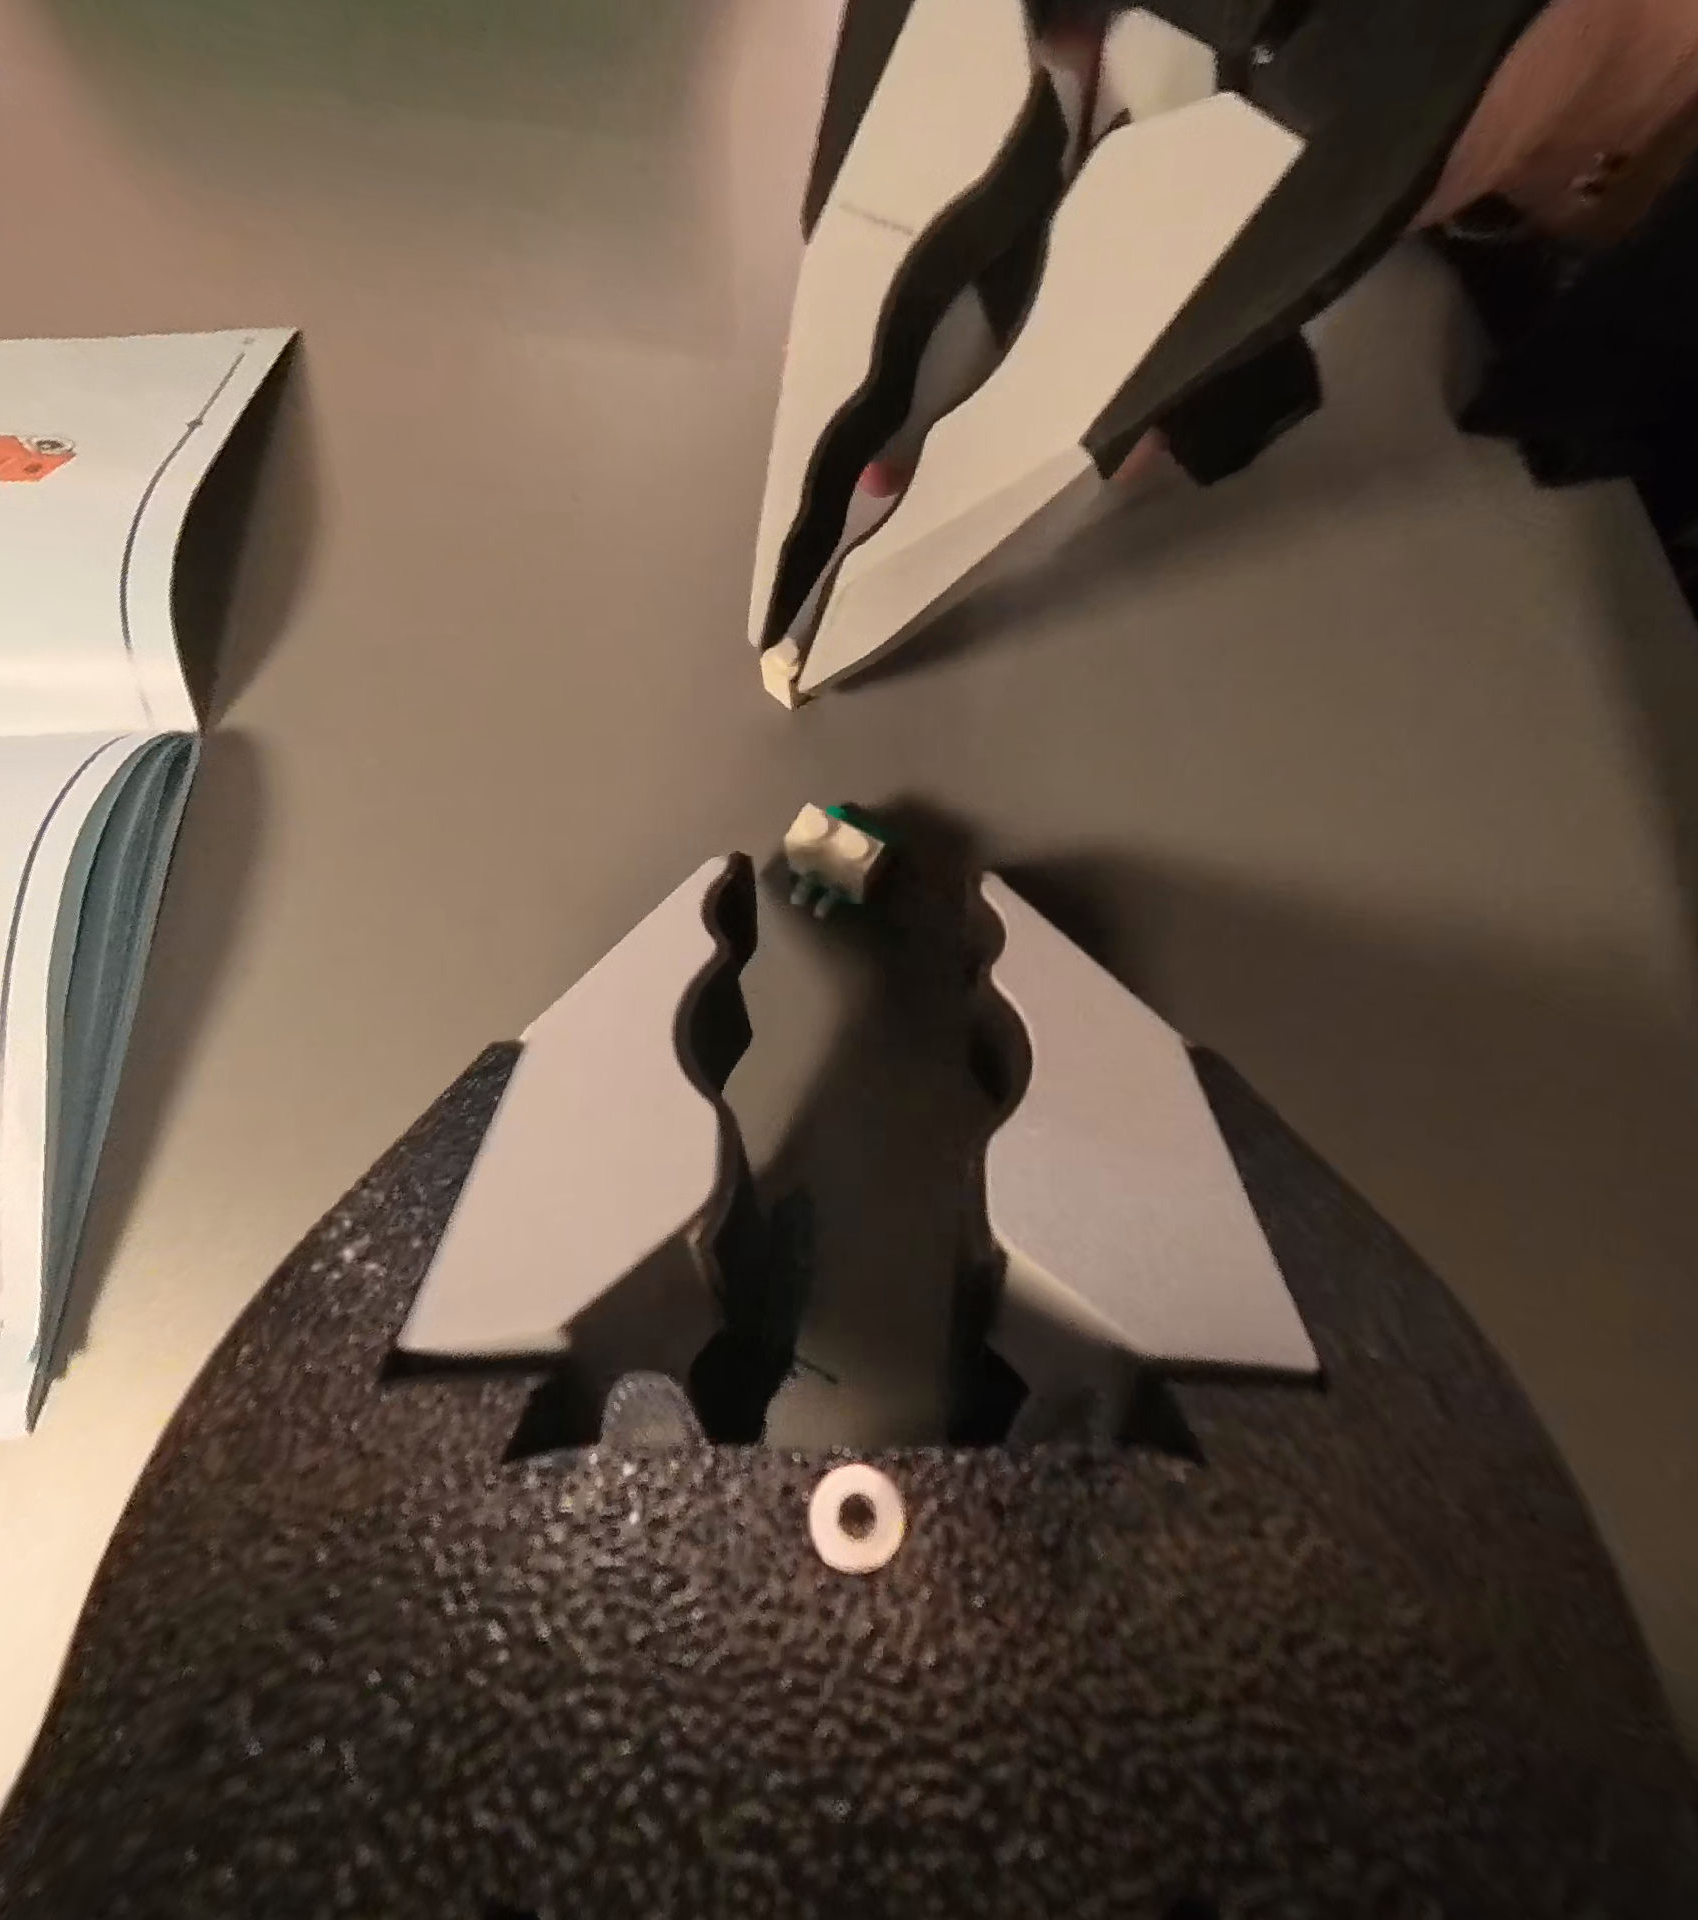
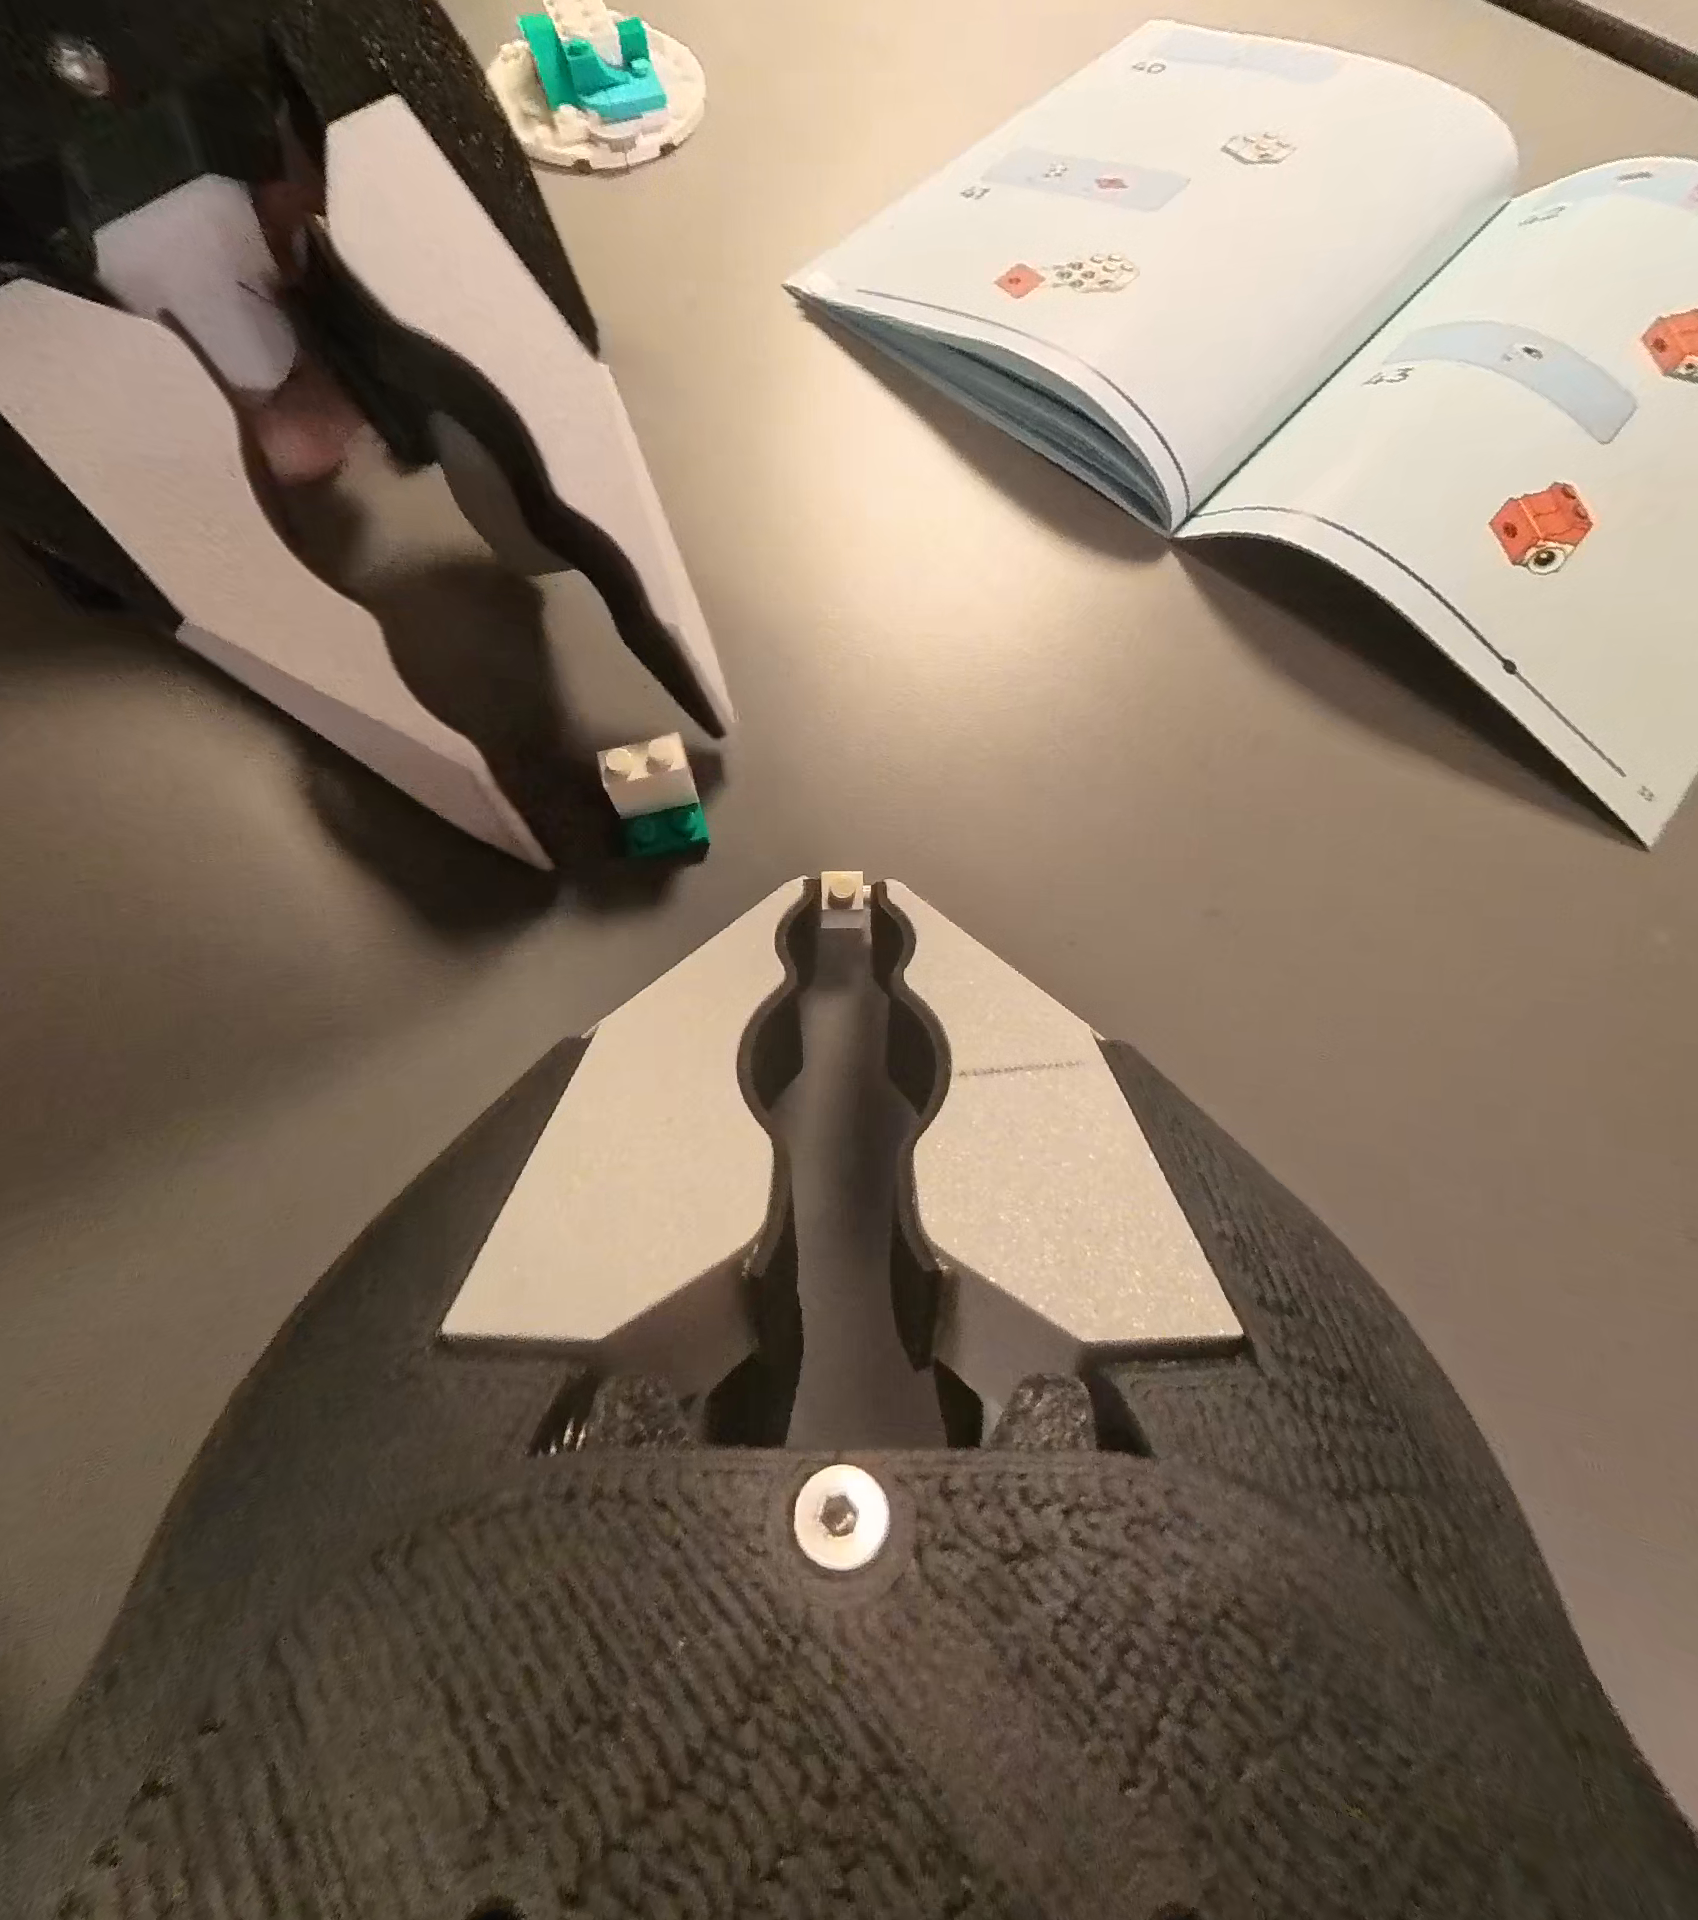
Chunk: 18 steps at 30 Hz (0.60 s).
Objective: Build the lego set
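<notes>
Right tongs pinch a tiny white piece; left tongs gape wide around the white-and-green block on the worktop.

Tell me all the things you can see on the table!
Tiny brick: one, cream, pinched in the right hand-held gripper's tips.
Small brick stack: one, white on green, on the table at the left hand-held gripper's open tips.
Round model: one, white base with teal pieces, far edge of the table.
Instruction booklet: one, pale blue, lying open.
Table: one, grey-brown.
Left hand-held gripper: one, black and grey, open.
Right hand-held gripper: one, black and grey, shut.
</notes>
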Each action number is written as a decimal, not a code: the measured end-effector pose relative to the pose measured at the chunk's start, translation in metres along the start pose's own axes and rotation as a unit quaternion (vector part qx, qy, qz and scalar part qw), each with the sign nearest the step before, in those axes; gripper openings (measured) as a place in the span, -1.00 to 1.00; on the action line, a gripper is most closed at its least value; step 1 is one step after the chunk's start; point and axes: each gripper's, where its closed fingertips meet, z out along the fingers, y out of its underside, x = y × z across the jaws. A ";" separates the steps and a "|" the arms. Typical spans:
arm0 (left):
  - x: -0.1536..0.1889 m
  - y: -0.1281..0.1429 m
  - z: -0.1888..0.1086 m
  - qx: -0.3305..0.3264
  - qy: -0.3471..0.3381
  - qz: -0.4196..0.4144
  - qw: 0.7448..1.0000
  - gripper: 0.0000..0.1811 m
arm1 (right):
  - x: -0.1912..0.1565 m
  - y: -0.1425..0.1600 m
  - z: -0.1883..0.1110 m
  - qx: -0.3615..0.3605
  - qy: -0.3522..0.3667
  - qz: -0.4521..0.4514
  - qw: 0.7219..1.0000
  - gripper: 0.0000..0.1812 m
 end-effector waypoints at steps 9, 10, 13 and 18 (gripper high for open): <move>0.002 -0.002 0.003 -0.007 0.028 0.043 0.999 -0.63 | -0.032 -0.012 -0.006 0.047 -0.115 -0.101 0.987 -0.92; 0.002 -0.002 0.003 -0.006 0.030 0.046 0.998 -0.65 | -0.032 -0.011 -0.004 0.040 -0.118 -0.100 0.987 -0.91; 0.004 -0.003 0.004 -0.005 0.033 0.052 0.998 -0.71 | -0.032 -0.013 -0.002 0.040 -0.125 -0.106 0.986 -0.92; 0.003 -0.002 0.003 -0.006 0.028 0.057 0.998 -0.74 | -0.034 -0.014 0.001 0.035 -0.141 -0.110 0.983 -0.91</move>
